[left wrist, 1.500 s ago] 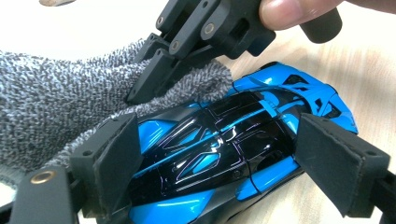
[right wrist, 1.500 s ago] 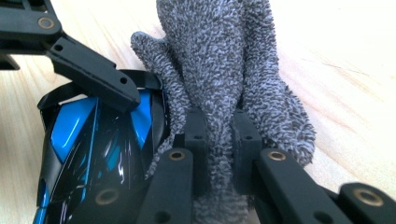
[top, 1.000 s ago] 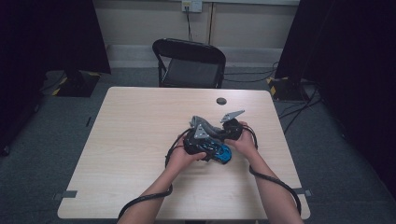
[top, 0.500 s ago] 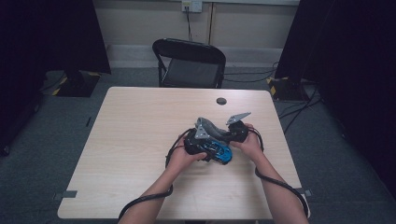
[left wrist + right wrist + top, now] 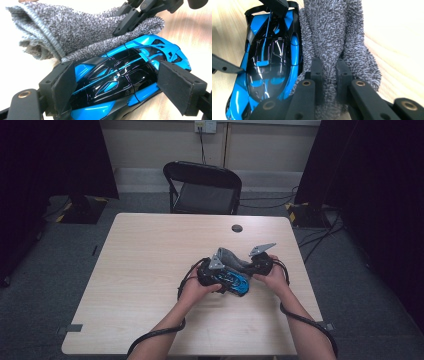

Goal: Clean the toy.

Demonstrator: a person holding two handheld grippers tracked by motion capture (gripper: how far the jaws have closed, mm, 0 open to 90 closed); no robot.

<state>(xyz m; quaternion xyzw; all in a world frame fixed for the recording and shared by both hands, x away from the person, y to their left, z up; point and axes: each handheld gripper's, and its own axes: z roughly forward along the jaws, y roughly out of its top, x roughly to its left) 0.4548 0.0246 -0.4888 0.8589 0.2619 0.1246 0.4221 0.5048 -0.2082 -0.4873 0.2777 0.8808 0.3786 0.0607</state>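
The toy car (image 5: 125, 77) is glossy bright blue with black panels and thin blue lines running across its dark roof, and the cloth (image 5: 334, 42) beside it is a speckled grey terry with a plain, lighter grey hem. Both the left tool (image 5: 122, 92) and the right tool (image 5: 329, 82) are matt black with small brass-coloured rivets. The table (image 5: 150, 270) is pale wood with a faint grain, the chair (image 5: 202, 185) behind it is black, and the floor (image 5: 45, 285) is dark grey.

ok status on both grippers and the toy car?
Left gripper straddling blue toy car, pads at its sides, contact unclear. Right gripper shut on grey cloth, cloth against the car's side. Nothing in the way on the table.
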